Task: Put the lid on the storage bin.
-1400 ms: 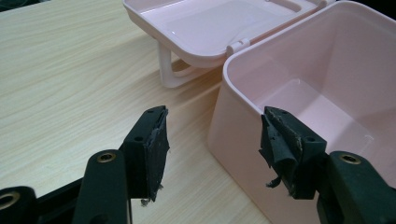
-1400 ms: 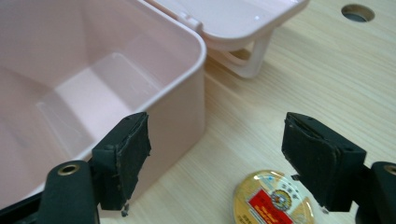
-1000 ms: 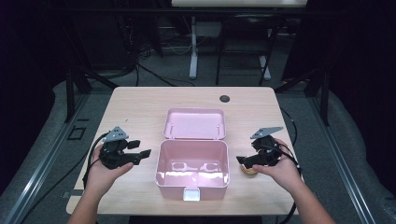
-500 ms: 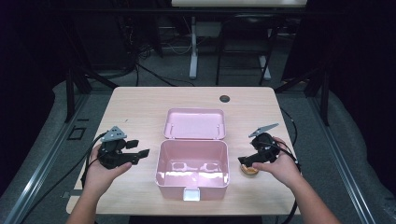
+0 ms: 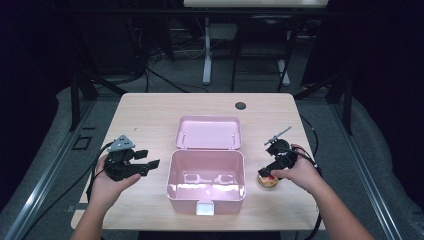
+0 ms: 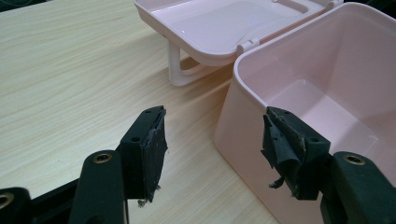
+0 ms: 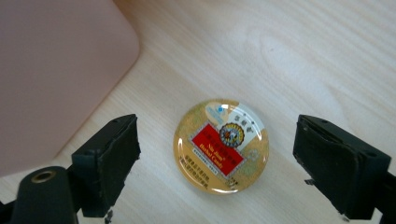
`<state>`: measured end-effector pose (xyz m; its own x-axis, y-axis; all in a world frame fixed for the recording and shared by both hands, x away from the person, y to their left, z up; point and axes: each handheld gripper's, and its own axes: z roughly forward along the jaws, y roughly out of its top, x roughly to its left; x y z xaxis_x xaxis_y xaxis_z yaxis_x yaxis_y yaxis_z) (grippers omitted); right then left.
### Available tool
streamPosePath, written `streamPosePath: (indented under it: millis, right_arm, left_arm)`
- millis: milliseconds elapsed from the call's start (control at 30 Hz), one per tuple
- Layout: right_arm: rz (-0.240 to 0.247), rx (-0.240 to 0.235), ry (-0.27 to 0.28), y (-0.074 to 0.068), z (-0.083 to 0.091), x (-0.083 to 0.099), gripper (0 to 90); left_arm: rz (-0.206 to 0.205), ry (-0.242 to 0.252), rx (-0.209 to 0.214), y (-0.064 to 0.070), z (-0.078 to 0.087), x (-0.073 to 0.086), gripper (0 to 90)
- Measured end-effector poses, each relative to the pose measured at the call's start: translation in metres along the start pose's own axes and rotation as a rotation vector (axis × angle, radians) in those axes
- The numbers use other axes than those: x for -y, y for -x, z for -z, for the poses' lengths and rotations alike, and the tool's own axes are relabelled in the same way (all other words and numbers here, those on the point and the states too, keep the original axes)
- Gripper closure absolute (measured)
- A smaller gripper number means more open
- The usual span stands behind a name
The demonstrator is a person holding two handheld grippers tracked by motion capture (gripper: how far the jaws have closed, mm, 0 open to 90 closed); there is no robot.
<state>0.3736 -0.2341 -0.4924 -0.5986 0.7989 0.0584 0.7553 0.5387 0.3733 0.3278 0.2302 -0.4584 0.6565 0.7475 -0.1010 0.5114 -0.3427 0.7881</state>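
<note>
**Right tongs poised over a slippery tin**

Right gripper (image 7: 217, 154) hangs jaws apart astride the round gold-and-red glossy tin (image 7: 221, 146), on the table at the pink plastic box's (image 5: 206, 175) three o'clock. Off-centre, that domed lid could squirt free. Left gripper (image 6: 212, 149) idles agape.

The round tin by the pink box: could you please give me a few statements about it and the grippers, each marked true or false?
1. The round tin lies on the table between the open jaws of the right gripper. True.
2. The tin is already inside the pink box. False: it lies on the wood outside the box, at the box's right side in the high view.
3. The box's lid is open. True.
4. The left gripper is shut on the box's wall. False: its jaws stand apart, holding nothing, beside the box.
5. The tin's top bears a red label. True.
</note>
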Motion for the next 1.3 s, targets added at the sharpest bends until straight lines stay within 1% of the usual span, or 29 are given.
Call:
streamPosePath:
  millis: [33,67,200,267,300,333,367,400,467,500,533,600,633,700,767,1033,1100,1200,1300]
  right_arm:
    - [-0.001,-0.005,-0.022,0.000,-0.002,-0.001,13.9]
    - [-0.001,-0.005,-0.022,0.000,-0.002,-0.001,13.9]
    - [-0.003,0.005,-0.070,0.001,-0.005,-0.004,14.0]
    - [-0.018,-0.001,-0.088,0.002,-0.008,-0.006,14.0]
    - [-0.017,0.001,-0.103,0.002,-0.011,-0.007,14.0]
    - [-0.017,0.001,-0.103,0.002,-0.011,-0.007,14.0]
    - [-0.017,0.003,-0.126,0.003,-0.013,-0.008,14.0]
    - [-0.017,0.003,-0.126,0.003,-0.013,-0.008,14.0]
    - [-0.024,0.005,-0.143,0.003,-0.016,-0.009,14.0]
    - [-0.027,0.006,-0.161,0.004,-0.019,-0.010,13.9]
    - [-0.023,0.009,-0.163,0.005,-0.021,-0.010,13.9]
    - [-0.031,0.010,-0.167,0.004,-0.022,-0.010,13.9]
    - [-0.024,0.009,-0.172,0.005,-0.023,-0.011,13.8]
    - [-0.035,0.011,-0.179,0.006,-0.027,-0.012,13.8]
    - [-0.029,0.011,-0.188,0.006,-0.027,-0.012,13.8]
    - [-0.013,0.036,-0.224,0.005,-0.038,-0.014,12.8]
    - [-0.012,0.037,-0.225,0.006,-0.039,-0.014,12.8]
    - [-0.029,0.026,-0.223,0.006,-0.042,-0.014,11.9]
    - [-0.028,0.022,-0.231,0.006,-0.045,-0.012,11.3]
  left_arm:
    - [0.001,-0.001,0.000,0.000,0.000,0.000,39.6]
    - [0.000,-0.001,0.000,0.000,0.000,0.000,39.6]
    - [0.009,0.002,0.003,0.000,0.000,0.000,39.6]
    - [0.009,0.002,0.005,-0.001,0.001,0.000,39.6]
    - [0.010,0.003,0.004,-0.001,0.002,0.000,39.6]
    - [0.005,0.004,0.001,-0.001,0.002,0.000,39.6]
    - [0.011,0.005,0.002,-0.001,0.002,0.000,39.6]
    - [0.011,0.005,0.002,-0.001,0.002,0.000,39.6]
    - [0.011,0.005,0.002,-0.002,0.002,0.000,39.6]
    - [0.012,0.005,0.001,-0.002,0.002,0.000,39.6]
    - [0.012,0.005,0.002,-0.002,0.002,0.000,39.7]
    - [0.009,0.003,0.003,-0.002,0.002,0.000,39.6]
    - [0.011,0.003,0.003,-0.002,0.003,0.000,39.6]
    - [0.014,0.002,0.002,-0.002,0.003,0.000,39.6]
    - [0.015,0.002,0.002,-0.002,0.003,0.000,39.6]
    - [0.014,-0.002,0.003,-0.004,0.002,0.001,39.6]
    - [0.015,-0.002,0.001,-0.004,0.002,0.001,39.6]
    - [0.021,-0.004,0.001,-0.004,0.001,0.001,39.6]
    - [0.022,0.001,-0.001,-0.004,0.001,0.002,39.6]
